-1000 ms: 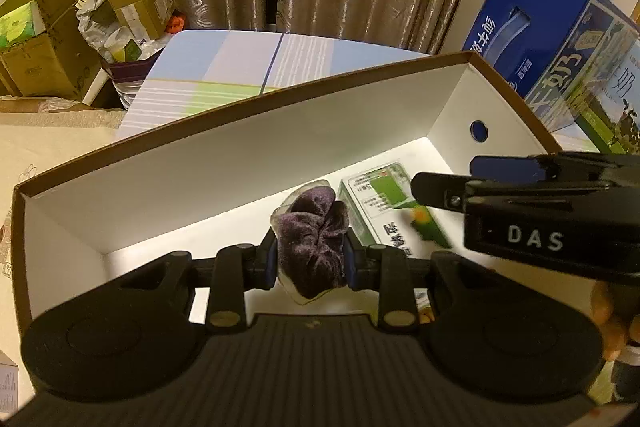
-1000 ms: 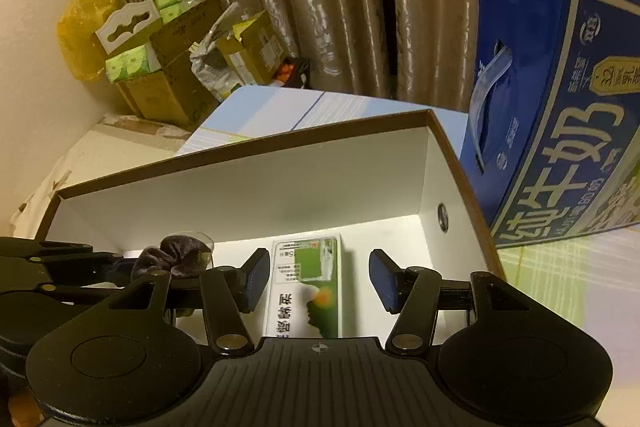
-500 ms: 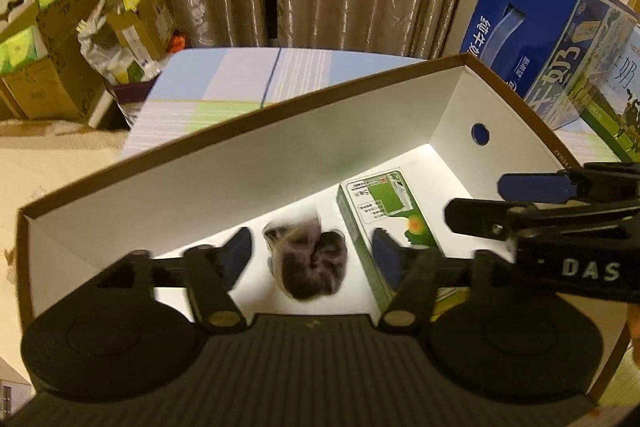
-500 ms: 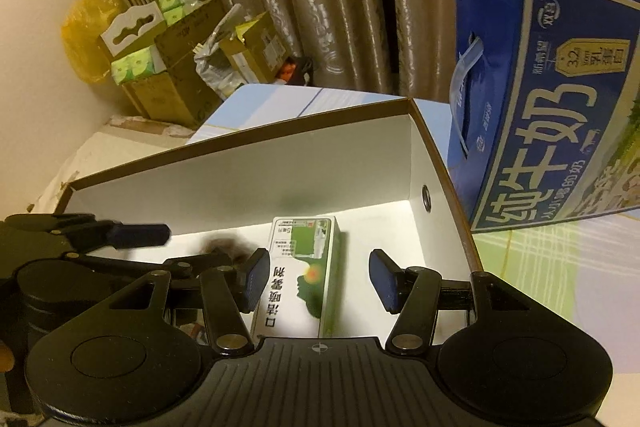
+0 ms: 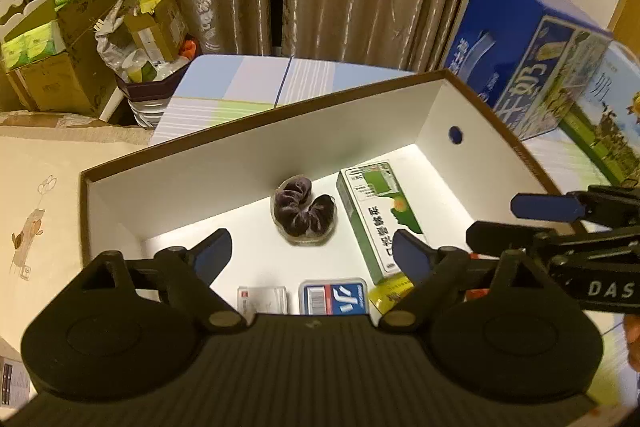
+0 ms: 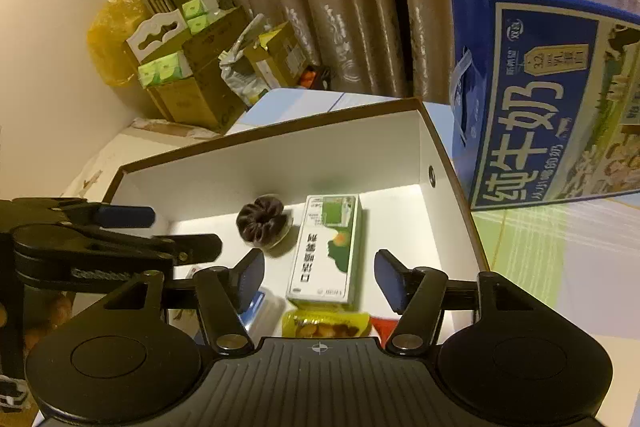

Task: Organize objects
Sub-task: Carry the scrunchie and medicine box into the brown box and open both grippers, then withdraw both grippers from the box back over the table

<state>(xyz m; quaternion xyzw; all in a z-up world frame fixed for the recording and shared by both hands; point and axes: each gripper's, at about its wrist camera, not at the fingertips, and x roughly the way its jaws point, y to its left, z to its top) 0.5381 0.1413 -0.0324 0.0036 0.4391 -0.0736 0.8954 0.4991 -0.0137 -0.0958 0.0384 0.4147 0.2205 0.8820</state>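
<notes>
left gripper [image 5: 310,253] — now open, raised | scrunchie [image 5: 305,212] released in box [image 5: 256,163] | right gripper [image 6: 319,275] open

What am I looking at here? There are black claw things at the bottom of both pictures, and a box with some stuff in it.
Those claws are two hand-held grippers; a person carries one in each hand, and each has a wide-angle camera looking along its fingers. One picture comes from the left gripper, the other from the right gripper. Both are open and hold nothing. Below them is an open box with white walls. In it lie a dark purple hair scrunchie, a green and white carton beside it, and nearer the cameras a small blue packet, a white card packet and a yellow snack pack. A big blue milk case stands next to the box.
</notes>
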